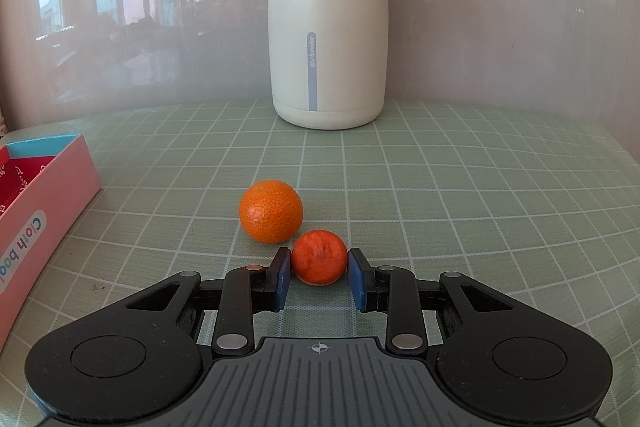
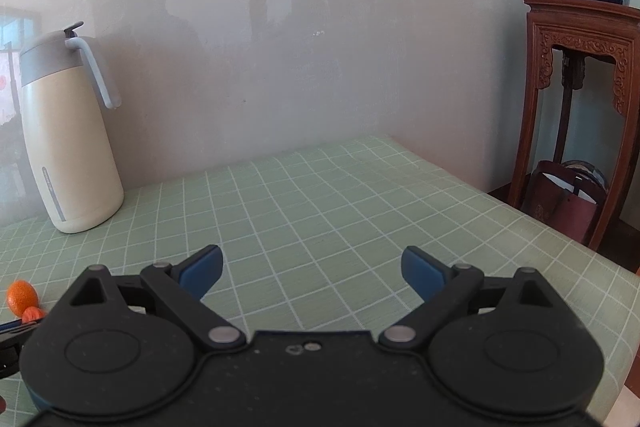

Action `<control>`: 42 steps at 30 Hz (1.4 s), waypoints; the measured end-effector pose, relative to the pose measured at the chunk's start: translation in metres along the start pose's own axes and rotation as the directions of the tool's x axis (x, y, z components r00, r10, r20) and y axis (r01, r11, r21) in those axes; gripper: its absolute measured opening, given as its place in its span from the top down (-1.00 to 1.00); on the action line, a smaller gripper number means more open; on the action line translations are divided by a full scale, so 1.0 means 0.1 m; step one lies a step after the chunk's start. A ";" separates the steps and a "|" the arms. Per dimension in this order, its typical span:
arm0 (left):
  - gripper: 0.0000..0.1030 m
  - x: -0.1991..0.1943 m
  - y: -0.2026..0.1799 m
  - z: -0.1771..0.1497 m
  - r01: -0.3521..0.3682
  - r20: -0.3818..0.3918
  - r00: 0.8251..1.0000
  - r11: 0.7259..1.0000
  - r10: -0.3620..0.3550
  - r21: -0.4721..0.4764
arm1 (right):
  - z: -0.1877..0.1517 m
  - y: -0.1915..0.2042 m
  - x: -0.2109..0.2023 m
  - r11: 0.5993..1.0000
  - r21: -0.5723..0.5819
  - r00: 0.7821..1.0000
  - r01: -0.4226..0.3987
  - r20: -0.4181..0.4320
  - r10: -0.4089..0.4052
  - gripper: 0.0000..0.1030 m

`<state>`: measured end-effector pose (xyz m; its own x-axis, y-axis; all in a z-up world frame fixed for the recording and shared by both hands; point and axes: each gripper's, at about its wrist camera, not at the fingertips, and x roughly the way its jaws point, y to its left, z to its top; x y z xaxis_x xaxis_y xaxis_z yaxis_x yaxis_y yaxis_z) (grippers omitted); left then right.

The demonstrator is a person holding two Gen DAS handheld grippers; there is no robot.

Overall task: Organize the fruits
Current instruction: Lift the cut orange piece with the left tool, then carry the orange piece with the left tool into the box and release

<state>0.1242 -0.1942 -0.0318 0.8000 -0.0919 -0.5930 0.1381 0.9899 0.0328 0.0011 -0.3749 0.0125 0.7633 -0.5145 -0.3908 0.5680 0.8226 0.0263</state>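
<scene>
— Pinching the small reddish mandarin (image 1: 319, 257), is it, that left gripper (image 1: 319, 273)?

— Yes, both blue pads press its sides, and the fruit sits on the green checked tablecloth (image 1: 460, 187), just in front of the cream thermos jug (image 1: 329, 39). A larger orange mandarin (image 1: 271, 210) touches it, on the jug's side.

— And the right gripper (image 2: 311, 273)?

— Spread wide, holding nothing, well to the jug's right. A pink box (image 1: 38, 211) stands left of the jug, nearer us.
</scene>
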 end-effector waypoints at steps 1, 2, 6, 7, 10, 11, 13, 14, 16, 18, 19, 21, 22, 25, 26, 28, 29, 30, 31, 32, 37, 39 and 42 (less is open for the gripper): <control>0.40 0.00 0.00 0.00 0.000 0.000 1.000 1.000 0.000 0.000 | 0.00 -0.01 0.00 1.000 0.001 1.000 0.002 0.000 -0.002 -0.87; 0.40 0.00 0.00 0.00 0.000 0.001 1.000 1.000 0.000 0.001 | 0.00 -0.01 0.00 1.000 0.006 1.000 0.004 0.001 -0.004 -0.87; 0.40 -0.02 0.00 0.00 0.004 0.017 1.000 1.000 -0.004 0.005 | -0.01 0.00 -0.02 1.000 0.010 1.000 0.002 0.007 -0.002 -0.87; 0.40 -0.03 0.00 -0.01 0.003 0.022 1.000 1.000 -0.003 0.006 | -0.01 0.00 -0.02 1.000 0.010 1.000 0.000 0.007 -0.001 -0.87; 0.40 -0.05 0.01 -0.01 0.005 0.029 1.000 1.000 -0.005 0.005 | -0.02 0.02 -0.02 1.000 0.007 1.000 -0.002 0.005 0.002 -0.87; 0.40 -0.06 0.01 -0.01 0.004 0.031 0.999 1.000 -0.004 0.003 | -0.02 0.02 -0.02 1.000 0.006 1.000 -0.004 0.006 0.004 -0.87; 0.40 -0.08 0.03 -0.01 0.002 0.038 0.999 1.000 -0.002 -0.001 | -0.01 0.02 -0.03 1.000 0.005 1.000 -0.007 0.008 0.007 -0.87; 0.40 -0.08 0.03 -0.01 0.000 0.041 0.999 1.000 0.000 -0.002 | -0.01 0.02 -0.03 1.000 0.004 1.000 -0.008 0.007 0.008 -0.87; 0.40 -0.10 0.05 0.00 -0.004 0.046 0.999 1.000 0.005 -0.006 | -0.01 0.02 -0.03 1.000 0.004 1.000 -0.014 0.004 0.014 -0.87; 0.40 -0.11 0.08 0.00 -0.006 0.047 0.999 1.000 0.007 -0.014 | -0.01 0.04 -0.03 1.000 0.000 1.000 -0.019 0.004 0.019 -0.87; 0.40 -0.11 0.09 0.01 -0.009 0.049 0.999 1.000 0.009 -0.016 | -0.01 0.05 -0.03 1.000 -0.004 1.000 -0.021 0.005 0.021 -0.87; 0.40 -0.13 0.11 0.00 -0.012 0.056 0.998 1.000 0.013 -0.019 | 0.00 0.07 -0.04 1.000 -0.007 1.000 -0.025 0.008 0.025 -0.87; 0.40 -0.15 0.12 0.01 -0.015 0.061 0.998 1.000 0.017 -0.019 | 0.00 0.09 -0.04 1.000 -0.009 1.000 -0.029 0.008 0.029 -0.87; 0.40 -0.20 0.18 0.02 -0.028 0.080 0.996 0.999 0.030 -0.020 | 0.01 0.15 -0.05 0.999 -0.018 0.999 -0.040 0.011 0.040 -0.87; 0.40 -0.23 0.20 0.02 -0.033 0.086 0.996 0.999 0.035 -0.021 | 0.02 0.17 -0.05 0.999 -0.022 0.999 -0.044 0.012 0.044 -0.87; 0.40 -0.28 0.27 0.03 -0.047 0.100 0.994 0.999 0.049 -0.023 | 0.02 0.23 -0.07 0.998 -0.032 0.998 -0.052 0.016 0.053 -0.87; 0.40 -0.30 0.31 0.04 -0.055 0.108 0.992 0.998 0.057 -0.026 | 0.02 0.26 -0.07 0.998 -0.035 0.998 -0.058 0.017 0.059 -0.87; 0.40 -0.33 0.36 0.05 -0.064 0.116 0.991 0.998 0.067 -0.029 | 0.01 0.29 -0.08 0.997 -0.039 0.998 -0.066 0.016 0.066 -0.87; 0.40 -0.36 0.42 0.06 -0.076 0.126 0.989 0.997 0.080 -0.035 | 0.02 0.33 -0.08 0.997 -0.041 0.997 -0.073 0.016 0.073 -0.87; 0.40 -0.39 0.49 0.07 -0.088 0.134 0.987 0.995 0.093 -0.040 | 0.02 0.36 -0.09 0.996 -0.043 0.997 -0.079 0.016 0.080 -0.87; 0.40 -0.53 0.94 0.18 -0.169 0.166 0.969 0.981 0.183 -0.091 | 0.02 0.60 -0.15 0.990 -0.061 0.991 -0.128 0.020 0.129 -0.87; 0.40 -0.56 1.15 0.22 -0.204 0.167 0.961 0.972 0.221 -0.116 | 0.01 0.71 -0.18 0.986 -0.073 0.988 -0.150 0.020 0.152 -0.87; 0.40 -0.59 1.50 0.24 -0.257 0.149 0.948 0.952 0.282 -0.165 | -0.01 0.87 -0.23 0.979 -0.099 0.983 -0.180 0.022 0.183 -0.87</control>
<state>0.1121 -0.0426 0.0276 0.8841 0.1754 -0.4331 -0.1704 0.9841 0.0506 0.0331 -0.2911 0.0232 0.8608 -0.3606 -0.3591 0.3880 0.9217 0.0047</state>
